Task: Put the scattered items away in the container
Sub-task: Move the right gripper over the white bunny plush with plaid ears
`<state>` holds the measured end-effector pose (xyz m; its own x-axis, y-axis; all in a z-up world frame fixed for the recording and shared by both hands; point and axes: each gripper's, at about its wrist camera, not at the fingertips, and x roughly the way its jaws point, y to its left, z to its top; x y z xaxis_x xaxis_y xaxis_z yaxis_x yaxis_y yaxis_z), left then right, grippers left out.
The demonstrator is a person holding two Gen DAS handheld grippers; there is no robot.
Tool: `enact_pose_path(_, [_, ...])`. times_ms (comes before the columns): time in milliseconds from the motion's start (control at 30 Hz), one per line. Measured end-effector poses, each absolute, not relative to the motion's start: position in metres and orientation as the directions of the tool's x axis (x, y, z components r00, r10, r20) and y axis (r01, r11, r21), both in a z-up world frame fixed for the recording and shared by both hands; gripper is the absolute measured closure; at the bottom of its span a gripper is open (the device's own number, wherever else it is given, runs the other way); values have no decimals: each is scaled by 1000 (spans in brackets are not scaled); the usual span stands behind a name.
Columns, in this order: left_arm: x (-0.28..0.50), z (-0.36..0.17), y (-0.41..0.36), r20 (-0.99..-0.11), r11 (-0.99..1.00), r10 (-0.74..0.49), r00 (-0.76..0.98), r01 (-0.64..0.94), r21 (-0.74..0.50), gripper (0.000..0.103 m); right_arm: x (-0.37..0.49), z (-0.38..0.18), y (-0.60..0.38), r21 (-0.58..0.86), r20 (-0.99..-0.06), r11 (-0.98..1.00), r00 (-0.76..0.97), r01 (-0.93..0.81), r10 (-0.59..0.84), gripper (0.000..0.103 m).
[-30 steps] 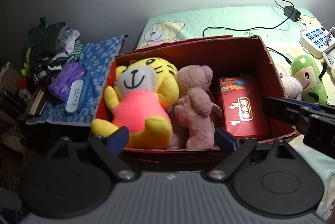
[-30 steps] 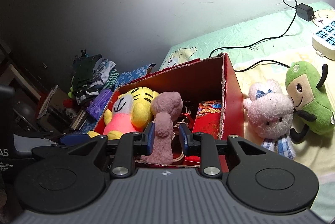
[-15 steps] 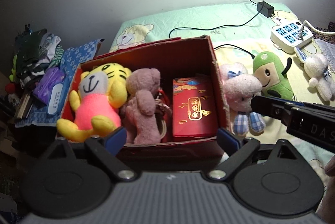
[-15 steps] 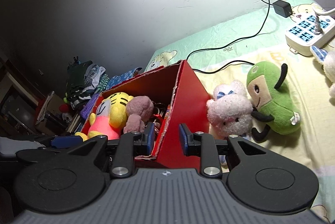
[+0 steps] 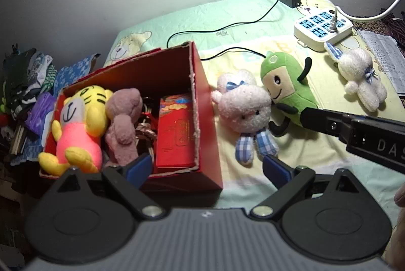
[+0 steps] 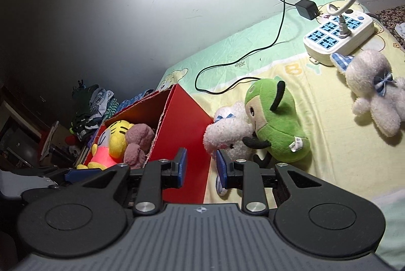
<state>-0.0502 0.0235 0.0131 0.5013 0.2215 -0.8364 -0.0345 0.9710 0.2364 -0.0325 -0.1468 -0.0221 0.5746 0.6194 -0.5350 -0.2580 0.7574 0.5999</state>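
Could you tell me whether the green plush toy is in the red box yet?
Not yet. The green plush toy lies on the bedsheet outside the red box, against a pink plush.

left gripper (image 5: 207, 166) | black linkages, blue pads, silver screws, ribbed grey housing | right gripper (image 6: 201, 168) alike

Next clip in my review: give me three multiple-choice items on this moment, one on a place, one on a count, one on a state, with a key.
1. Where is the yellow tiger plush?
A. Inside the red cardboard box
B. On the bed sheet
C. Beside the white power strip

2. How many plush toys lie on the sheet outside the box?
A. One
B. Three
C. Five

3. What do the left gripper's jaws hold?
A. A cable
B. A plush
C. Nothing

Key: 1 A, it lies within the box walls. 2 B, pink bunny, green plush, white bunny. 3 C, the pads stand wide apart, empty.
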Motion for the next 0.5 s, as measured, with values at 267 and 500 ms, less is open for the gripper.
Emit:
enact_pose_path(267, [-36, 0, -4, -859, 975, 187, 477, 14, 220, 7, -26, -34, -175, 621, -547, 756, 577, -206, 607, 75])
enact_pose_path(500, [-19, -14, -30, -879, 976, 146, 455, 77, 202, 7, -22, -44, -204, 627, -565, 765, 591, -147, 576, 75])
